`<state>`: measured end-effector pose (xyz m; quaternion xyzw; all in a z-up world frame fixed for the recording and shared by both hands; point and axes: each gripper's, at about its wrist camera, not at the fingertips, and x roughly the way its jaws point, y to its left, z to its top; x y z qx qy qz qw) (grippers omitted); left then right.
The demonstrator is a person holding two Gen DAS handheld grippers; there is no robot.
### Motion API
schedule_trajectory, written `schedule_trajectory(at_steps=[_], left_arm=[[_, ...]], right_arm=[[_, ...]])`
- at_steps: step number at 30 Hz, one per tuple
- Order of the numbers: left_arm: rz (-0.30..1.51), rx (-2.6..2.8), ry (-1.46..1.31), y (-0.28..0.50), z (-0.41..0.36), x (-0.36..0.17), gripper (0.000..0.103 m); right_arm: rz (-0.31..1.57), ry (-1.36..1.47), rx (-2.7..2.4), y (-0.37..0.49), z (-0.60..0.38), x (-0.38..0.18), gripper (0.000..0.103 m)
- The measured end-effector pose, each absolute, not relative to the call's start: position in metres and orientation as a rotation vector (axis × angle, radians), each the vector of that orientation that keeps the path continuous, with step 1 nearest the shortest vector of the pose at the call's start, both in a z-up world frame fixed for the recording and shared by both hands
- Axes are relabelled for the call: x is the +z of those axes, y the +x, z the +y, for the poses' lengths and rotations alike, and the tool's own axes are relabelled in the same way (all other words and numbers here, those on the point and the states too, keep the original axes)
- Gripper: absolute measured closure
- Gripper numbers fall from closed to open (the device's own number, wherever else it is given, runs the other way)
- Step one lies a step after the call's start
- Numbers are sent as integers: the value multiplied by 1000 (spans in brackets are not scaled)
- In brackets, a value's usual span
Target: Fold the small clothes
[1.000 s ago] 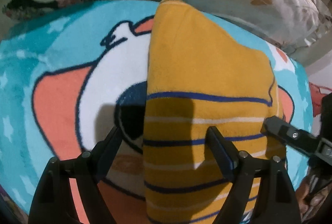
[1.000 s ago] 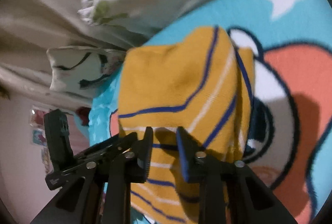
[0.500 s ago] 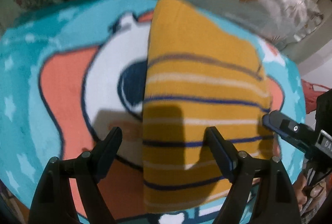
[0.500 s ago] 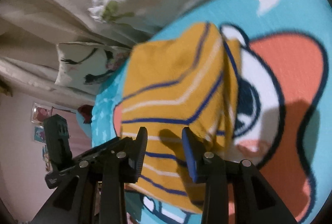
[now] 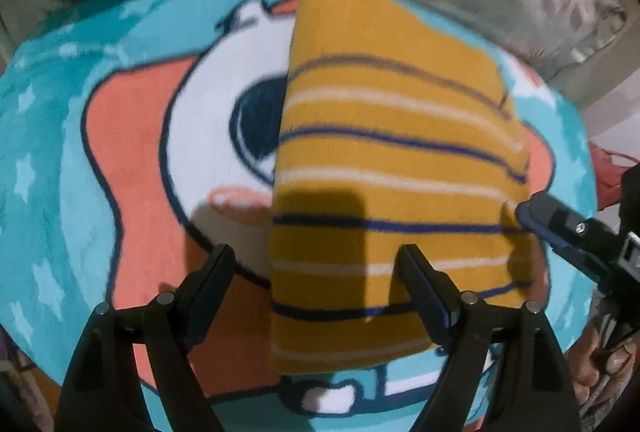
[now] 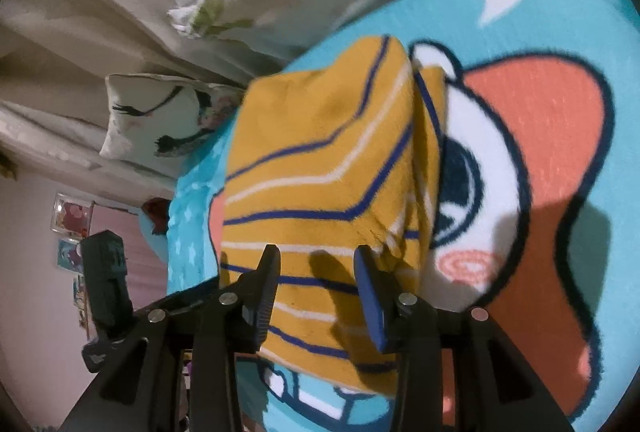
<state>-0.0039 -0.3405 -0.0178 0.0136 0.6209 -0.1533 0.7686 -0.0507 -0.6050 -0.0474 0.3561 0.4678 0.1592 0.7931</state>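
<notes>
Mustard-yellow knit garment with navy and white stripes [image 5: 392, 167], folded, centre frame on teal cartoon-print fleece blanket [image 5: 60, 135]. Left gripper [image 5: 316, 288] wide apart, right gripper [image 6: 316, 280] apart, both empty. Best smoothed gently, edges aligned.

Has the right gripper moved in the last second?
Yes. The right gripper has pulled back and opened: the garment and the blanket's cartoon face sit farther off, with more of the garment's near edge in view.

Black left gripper [image 5: 316, 280] and right gripper [image 6: 316, 272] — blue-edged pads, silver screws.
</notes>
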Motion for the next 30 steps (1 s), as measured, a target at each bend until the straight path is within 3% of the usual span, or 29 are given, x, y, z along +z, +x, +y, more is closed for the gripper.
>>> schedule_trajectory(at_steps=[9, 19, 30], left_arm=[[1251, -321, 112, -24, -346, 7, 19], [1278, -284, 160, -42, -340, -7, 19], [1259, -293, 198, -55, -332, -4, 19]], right_arm=[[928, 679, 334, -78, -598, -15, 61], [1030, 657, 292, -96, -595, -55, 61], [983, 660, 230, -110, -603, -45, 61]])
